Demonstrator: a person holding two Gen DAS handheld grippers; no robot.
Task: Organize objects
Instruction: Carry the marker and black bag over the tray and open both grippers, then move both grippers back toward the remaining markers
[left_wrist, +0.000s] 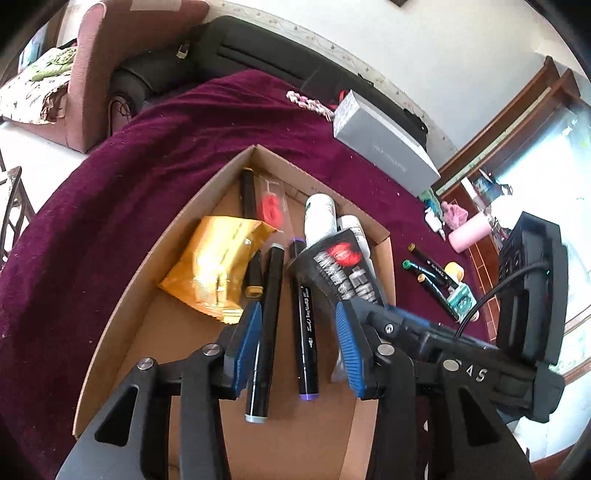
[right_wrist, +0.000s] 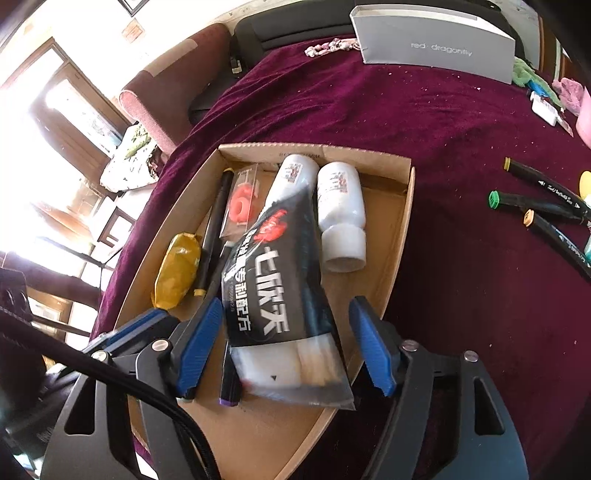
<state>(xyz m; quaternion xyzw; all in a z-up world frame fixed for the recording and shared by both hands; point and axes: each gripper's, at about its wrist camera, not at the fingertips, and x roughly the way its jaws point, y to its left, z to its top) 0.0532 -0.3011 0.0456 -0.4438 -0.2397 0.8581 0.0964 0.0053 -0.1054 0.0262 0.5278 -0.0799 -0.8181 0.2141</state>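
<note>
Left gripper (left_wrist: 299, 347) and right gripper (right_wrist: 290, 347), fingers apart, angled down.

Matt cardboard tray (right_wrist: 400, 206); glossy black plastic pouch (right_wrist: 280, 295); crinkly gold foil packet (left_wrist: 214, 266); plush maroon cloth (right_wrist: 424, 122).

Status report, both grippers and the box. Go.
Left gripper open over two markers in the cardboard box. Right gripper open, black pouch between jaws, unpressed. Three markers outside on cloth.

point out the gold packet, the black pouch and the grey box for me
gold packet (left_wrist: 214, 264), left wrist view, middle of its crinkled front
black pouch (right_wrist: 275, 291), right wrist view, on the white lettering
grey box (right_wrist: 436, 51), right wrist view, printed front face
</note>
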